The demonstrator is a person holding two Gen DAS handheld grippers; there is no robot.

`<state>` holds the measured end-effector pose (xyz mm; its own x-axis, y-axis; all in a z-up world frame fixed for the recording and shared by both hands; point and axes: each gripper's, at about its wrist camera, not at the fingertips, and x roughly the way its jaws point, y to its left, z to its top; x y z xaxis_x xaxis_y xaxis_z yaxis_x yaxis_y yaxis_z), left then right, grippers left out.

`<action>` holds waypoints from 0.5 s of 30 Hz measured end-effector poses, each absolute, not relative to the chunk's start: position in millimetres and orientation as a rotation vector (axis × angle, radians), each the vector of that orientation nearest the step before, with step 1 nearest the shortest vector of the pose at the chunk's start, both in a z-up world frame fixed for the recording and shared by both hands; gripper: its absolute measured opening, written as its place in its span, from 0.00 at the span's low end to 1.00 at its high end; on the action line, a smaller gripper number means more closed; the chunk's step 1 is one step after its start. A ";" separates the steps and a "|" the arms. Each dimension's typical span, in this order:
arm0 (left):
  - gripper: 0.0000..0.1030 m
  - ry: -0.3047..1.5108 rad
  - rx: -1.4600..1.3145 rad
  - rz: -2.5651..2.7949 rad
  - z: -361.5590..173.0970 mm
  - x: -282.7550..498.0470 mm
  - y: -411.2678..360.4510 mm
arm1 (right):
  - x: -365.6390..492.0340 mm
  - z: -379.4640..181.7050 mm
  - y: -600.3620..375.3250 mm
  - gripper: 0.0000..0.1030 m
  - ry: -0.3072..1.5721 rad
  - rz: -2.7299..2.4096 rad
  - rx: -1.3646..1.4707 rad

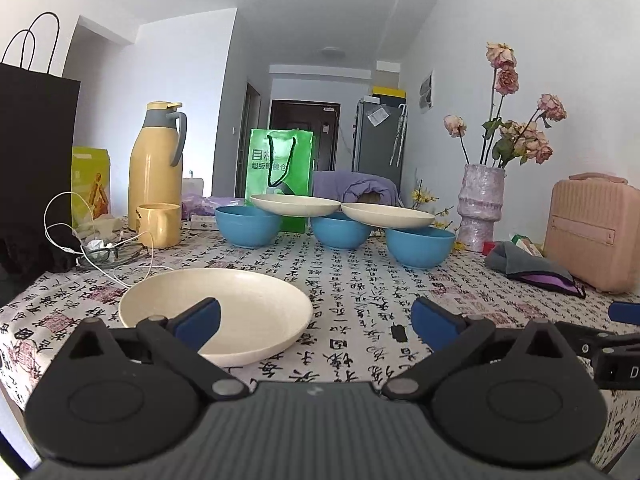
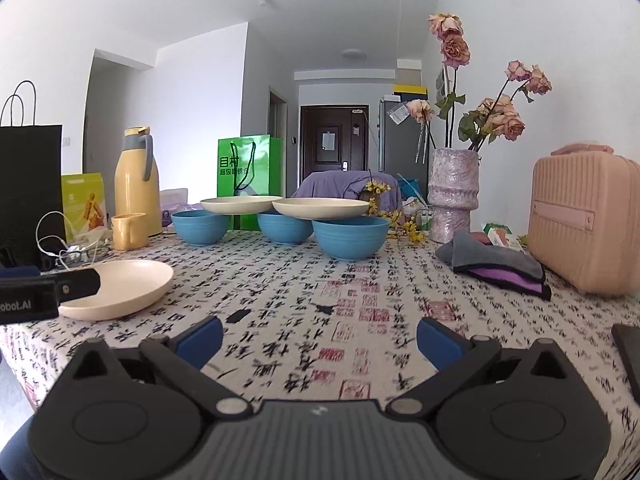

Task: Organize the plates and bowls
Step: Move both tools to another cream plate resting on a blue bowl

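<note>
A cream plate (image 1: 216, 312) lies on the patterned tablecloth near the front left; it also shows in the right wrist view (image 2: 128, 286). Three blue bowls (image 1: 247, 226) (image 1: 341, 232) (image 1: 420, 246) stand in a row further back. Two cream plates (image 1: 295, 205) (image 1: 387, 215) rest on their rims, bridging neighbouring bowls. My left gripper (image 1: 316, 320) is open and empty, its left finger over the near plate's edge. My right gripper (image 2: 320, 338) is open and empty above the bare cloth, right of the near plate.
A yellow thermos (image 1: 157, 160), yellow mug (image 1: 159, 225), cables and a black bag (image 1: 32, 152) crowd the left. A green bag (image 1: 280, 168) stands behind the bowls. A vase of dried roses (image 1: 480, 204), folded cloths (image 1: 532, 268) and a pink case (image 1: 592, 232) sit at the right.
</note>
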<state>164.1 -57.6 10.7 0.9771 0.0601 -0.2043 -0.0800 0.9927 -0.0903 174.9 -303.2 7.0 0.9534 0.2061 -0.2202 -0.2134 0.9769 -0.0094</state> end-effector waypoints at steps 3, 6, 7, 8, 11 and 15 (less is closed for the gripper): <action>1.00 0.201 -0.118 0.072 14.3 183.3 -58.9 | 192.8 14.6 -309.4 1.00 0.219 0.240 -0.057; 1.00 0.196 -0.112 0.084 20.1 203.3 -61.9 | 216.5 23.7 -317.2 1.00 0.228 0.280 -0.048; 1.00 0.197 -0.107 0.088 22.1 210.9 -63.1 | 225.5 26.9 -320.2 1.00 0.233 0.291 -0.040; 1.00 0.198 -0.104 0.090 24.4 217.9 -64.0 | 235.9 30.7 -323.4 1.00 0.238 0.299 -0.031; 1.00 0.210 -0.092 0.106 29.2 241.5 -64.8 | 265.9 40.4 -333.8 1.00 0.249 0.309 0.016; 1.00 0.235 -0.091 0.106 37.0 274.2 -62.5 | 307.9 52.9 -345.3 0.99 0.254 0.269 0.033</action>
